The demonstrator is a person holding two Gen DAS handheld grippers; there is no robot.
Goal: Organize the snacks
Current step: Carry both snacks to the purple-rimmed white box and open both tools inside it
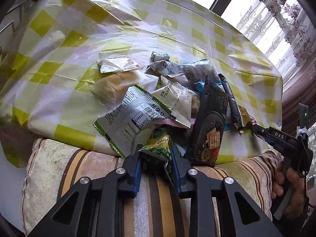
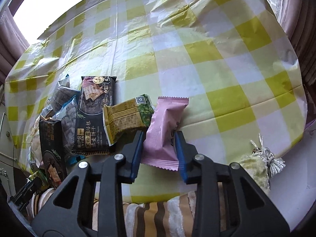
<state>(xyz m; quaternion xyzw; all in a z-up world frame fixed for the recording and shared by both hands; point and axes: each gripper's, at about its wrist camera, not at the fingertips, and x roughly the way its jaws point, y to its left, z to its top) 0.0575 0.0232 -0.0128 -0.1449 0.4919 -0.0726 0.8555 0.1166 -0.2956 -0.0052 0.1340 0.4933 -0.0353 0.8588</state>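
Note:
A pile of snack packets lies near the front edge of the checked tablecloth [image 1: 59,69]. In the left wrist view my left gripper [image 1: 156,154] is shut on a green packet [image 1: 158,151] at the pile's near edge. Behind it lie a silver and green packet [image 1: 134,116], a beige packet [image 1: 118,85] and a dark cracker packet [image 1: 211,122]. In the right wrist view my right gripper [image 2: 158,140] is shut on a pink packet [image 2: 164,130], to the right of a gold and green packet [image 2: 128,118] and a dark cracker packet [image 2: 94,114].
A striped cushion [image 1: 154,197] lies under the table's front edge. A person's hand [image 1: 288,181] holds the right gripper's handle at the right. A window with lace curtains [image 1: 276,19] is at the back right. A tassel [image 2: 270,162] and a greenish cloth [image 2: 254,167] hang at the right.

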